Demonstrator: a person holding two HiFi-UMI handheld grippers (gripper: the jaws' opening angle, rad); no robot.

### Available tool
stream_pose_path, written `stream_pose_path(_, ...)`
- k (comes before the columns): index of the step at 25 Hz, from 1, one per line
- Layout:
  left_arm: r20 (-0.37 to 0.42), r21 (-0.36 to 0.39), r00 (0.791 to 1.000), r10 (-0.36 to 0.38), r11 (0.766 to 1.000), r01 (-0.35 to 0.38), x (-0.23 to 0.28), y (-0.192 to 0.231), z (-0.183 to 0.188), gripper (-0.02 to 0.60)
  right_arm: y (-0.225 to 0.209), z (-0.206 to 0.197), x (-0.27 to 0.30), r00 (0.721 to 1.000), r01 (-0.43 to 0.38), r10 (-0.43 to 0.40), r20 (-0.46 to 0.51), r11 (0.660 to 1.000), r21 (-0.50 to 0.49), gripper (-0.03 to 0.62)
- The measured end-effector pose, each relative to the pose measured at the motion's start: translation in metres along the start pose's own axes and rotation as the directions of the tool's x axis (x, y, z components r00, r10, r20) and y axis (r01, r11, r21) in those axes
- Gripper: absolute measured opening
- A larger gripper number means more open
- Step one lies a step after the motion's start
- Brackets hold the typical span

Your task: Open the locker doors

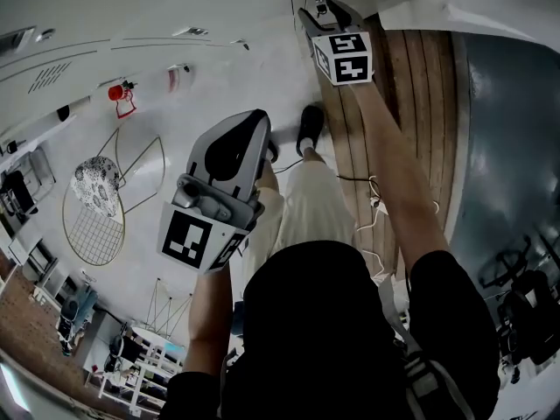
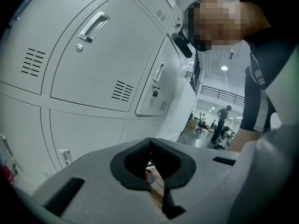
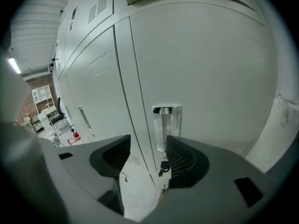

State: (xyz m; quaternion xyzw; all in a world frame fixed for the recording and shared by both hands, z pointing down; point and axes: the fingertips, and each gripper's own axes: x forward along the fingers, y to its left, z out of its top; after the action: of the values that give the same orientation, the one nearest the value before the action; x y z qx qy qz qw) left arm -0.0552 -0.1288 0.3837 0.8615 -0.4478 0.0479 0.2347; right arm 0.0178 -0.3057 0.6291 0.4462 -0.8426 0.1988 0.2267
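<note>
A row of white locker doors point(image 3: 201, 64) fills the right gripper view. A chrome handle point(image 3: 167, 125) stands on one door edge, with a key point(image 3: 163, 166) hanging below it. My right gripper point(image 3: 148, 160) is open, and the handle sits just beyond the gap, near the right pad; nothing is between the pads. In the head view the right gripper point(image 1: 325, 11) reaches the lockers at the top. My left gripper point(image 1: 259, 121) hangs back, lower left, shut and empty. The left gripper view shows more locker doors point(image 2: 98, 59) with a handle point(image 2: 93, 26); one door point(image 2: 159, 78) seems ajar.
A person's leg and dark shoe point(image 1: 310, 125) stand on the glossy white floor below me. A wooden strip point(image 1: 420, 103) runs along the right. A red fire extinguisher point(image 1: 118, 94) and a round wire stand point(image 1: 94, 226) stand off to the left. People stand far down the hall point(image 2: 222, 120).
</note>
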Motion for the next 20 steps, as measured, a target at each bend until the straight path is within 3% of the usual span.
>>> stream_pose_path(5,0.006,-0.001,1.000,0.021,1.000,-0.020,-0.005,0.009,-0.002,0.017,0.004,0.005,0.009,1.000,0.003,-0.003,0.000,0.999,-0.046,0.245)
stream_pose_path(20,0.015,-0.009,1.000,0.026,1.000,-0.026,-0.015,0.010,-0.002,0.017,0.008,0.010,0.008,1.000,0.009,-0.009,0.003,0.999,-0.036,0.245)
